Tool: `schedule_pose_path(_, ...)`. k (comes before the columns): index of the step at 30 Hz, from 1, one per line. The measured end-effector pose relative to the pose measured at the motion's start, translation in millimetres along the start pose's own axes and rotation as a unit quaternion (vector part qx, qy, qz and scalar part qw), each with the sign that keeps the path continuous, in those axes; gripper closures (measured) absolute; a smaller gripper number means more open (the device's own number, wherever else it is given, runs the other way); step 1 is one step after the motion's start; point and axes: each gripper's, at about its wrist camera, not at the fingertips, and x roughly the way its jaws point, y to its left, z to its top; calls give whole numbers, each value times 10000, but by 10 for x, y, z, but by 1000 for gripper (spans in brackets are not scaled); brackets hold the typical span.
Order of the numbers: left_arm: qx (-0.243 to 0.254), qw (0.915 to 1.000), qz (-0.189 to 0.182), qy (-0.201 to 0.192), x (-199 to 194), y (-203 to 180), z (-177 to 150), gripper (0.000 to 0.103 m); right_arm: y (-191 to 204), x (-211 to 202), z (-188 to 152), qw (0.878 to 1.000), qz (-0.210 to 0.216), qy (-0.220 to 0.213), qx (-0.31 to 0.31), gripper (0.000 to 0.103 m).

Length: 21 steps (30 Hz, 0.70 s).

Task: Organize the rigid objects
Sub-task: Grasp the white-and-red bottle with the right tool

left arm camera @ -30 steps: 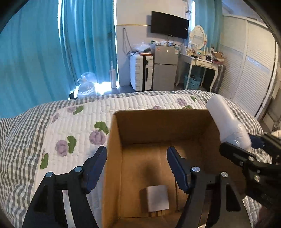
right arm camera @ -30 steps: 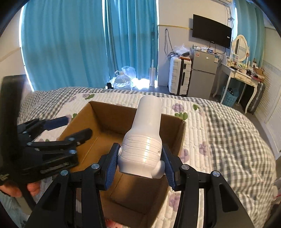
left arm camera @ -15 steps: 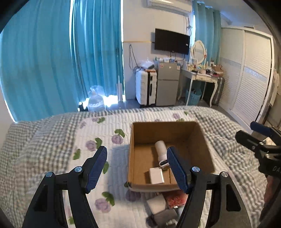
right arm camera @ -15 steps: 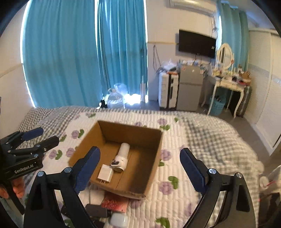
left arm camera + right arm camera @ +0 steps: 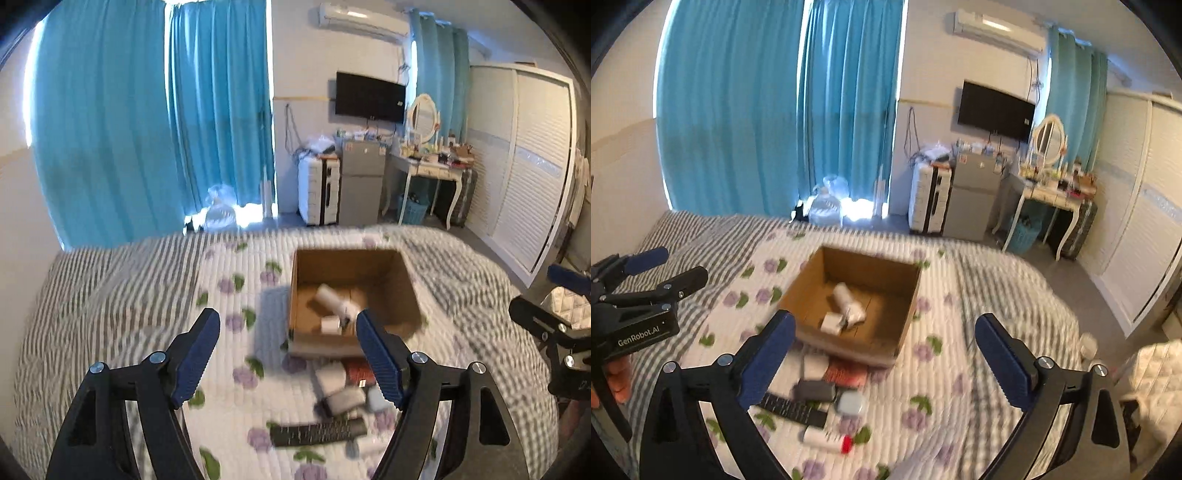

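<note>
With the white bottle (image 5: 848, 301) lying in the cardboard box (image 5: 908, 314), both the left gripper (image 5: 288, 354) and right gripper (image 5: 884, 360), just opened wide and empty, are needing a square descent onto the remote (image 5: 792, 408) on the bed (image 5: 979, 369).

Ahead of you the cardboard box (image 5: 862, 314) sits on the bed (image 5: 979, 369), with the bottle (image 5: 847, 301) and adapter (image 5: 832, 323) inside. The remote (image 5: 792, 408) lies nearer you, outside the box.
</note>
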Motion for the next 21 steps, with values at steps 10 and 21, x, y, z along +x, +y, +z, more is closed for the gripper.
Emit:
schedule_pose_path(10, -63, 9971, 313, 687, 703, -36, -1030, 24, 401, 945, -1384, 9914, 193, 1268, 278, 3)
schedule_pose_path(21, -168, 9925, 418, 1136, 1140, 24, -1750, 24, 645, 1706, -2102, 9752, 380, 2147, 387, 3)
